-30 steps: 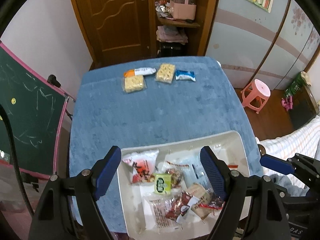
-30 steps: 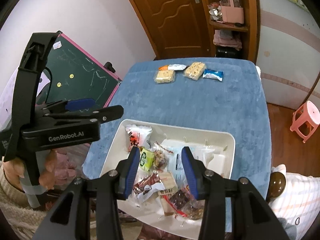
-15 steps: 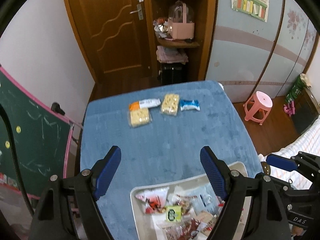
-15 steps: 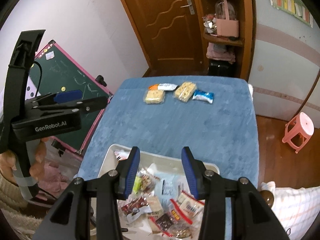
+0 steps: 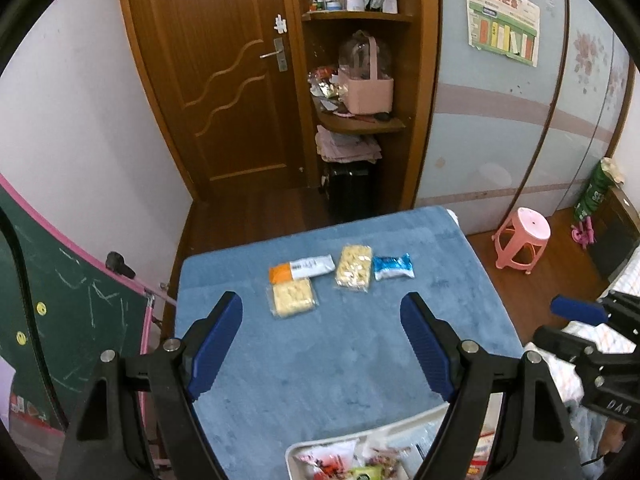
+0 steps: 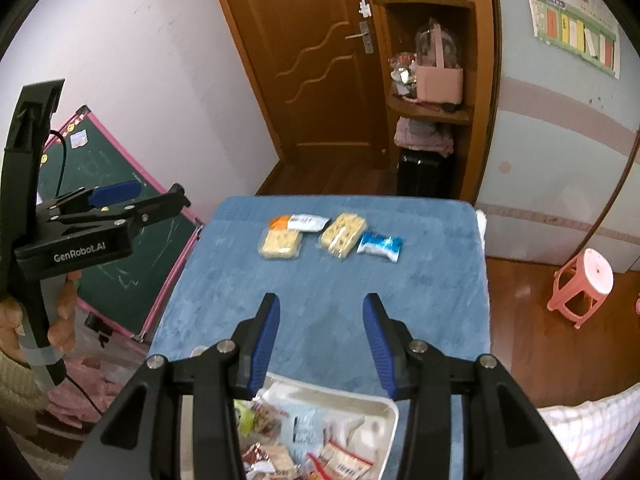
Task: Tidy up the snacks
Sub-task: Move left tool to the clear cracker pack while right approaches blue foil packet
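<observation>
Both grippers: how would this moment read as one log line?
left gripper: open, empty | right gripper: open, empty | tray: snacks inside

Both handheld grippers tilt downward with nothing between their blue pads. The left gripper (image 5: 321, 344) has its 2 jaws spread wide; in the right wrist view it shows from the side, gripped around its handle by the person's left hand (image 6: 60, 320) in a knitted cuff. The right gripper (image 6: 321, 346) keeps its 2 jaws parted more narrowly.
</observation>
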Tool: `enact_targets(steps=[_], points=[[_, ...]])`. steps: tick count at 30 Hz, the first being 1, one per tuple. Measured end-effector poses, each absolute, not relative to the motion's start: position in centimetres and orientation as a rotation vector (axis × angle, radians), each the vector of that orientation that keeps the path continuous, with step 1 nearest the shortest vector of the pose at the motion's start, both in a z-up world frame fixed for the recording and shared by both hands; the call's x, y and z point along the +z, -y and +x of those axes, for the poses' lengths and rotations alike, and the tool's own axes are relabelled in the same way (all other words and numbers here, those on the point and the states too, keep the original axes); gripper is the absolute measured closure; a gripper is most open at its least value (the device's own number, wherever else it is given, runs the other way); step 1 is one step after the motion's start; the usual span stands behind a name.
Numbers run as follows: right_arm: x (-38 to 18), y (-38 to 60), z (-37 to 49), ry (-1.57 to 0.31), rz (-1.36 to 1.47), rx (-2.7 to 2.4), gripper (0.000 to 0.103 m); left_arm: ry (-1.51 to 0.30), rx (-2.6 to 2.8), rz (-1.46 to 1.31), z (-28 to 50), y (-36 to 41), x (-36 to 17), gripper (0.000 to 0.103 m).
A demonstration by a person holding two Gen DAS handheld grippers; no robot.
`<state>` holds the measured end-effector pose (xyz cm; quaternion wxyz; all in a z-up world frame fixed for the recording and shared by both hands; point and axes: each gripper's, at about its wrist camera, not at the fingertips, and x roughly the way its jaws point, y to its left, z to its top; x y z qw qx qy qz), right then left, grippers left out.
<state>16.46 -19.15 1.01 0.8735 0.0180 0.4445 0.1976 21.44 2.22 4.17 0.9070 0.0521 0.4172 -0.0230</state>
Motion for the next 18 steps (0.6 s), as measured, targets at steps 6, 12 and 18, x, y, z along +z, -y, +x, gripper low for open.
enact_targets(steps=[6,12,18], points=[[2.4,19.3,19.1,-0.887,-0.002,0.383,0.059,-0.862,-0.029,0.109,24.6,-3.4,4.3,0.023],[2.9,19.7,22.7,-0.88,-0.018,0.357,0.059,-0.886,-0.013,0.1,28.1,-4.5,3.5,0.023],[2.1,19.9,27.0,-0.915,0.01,0.338,0.059,-0.932,0.007,0.124,32.3,-5.5,1.3,0.023]])
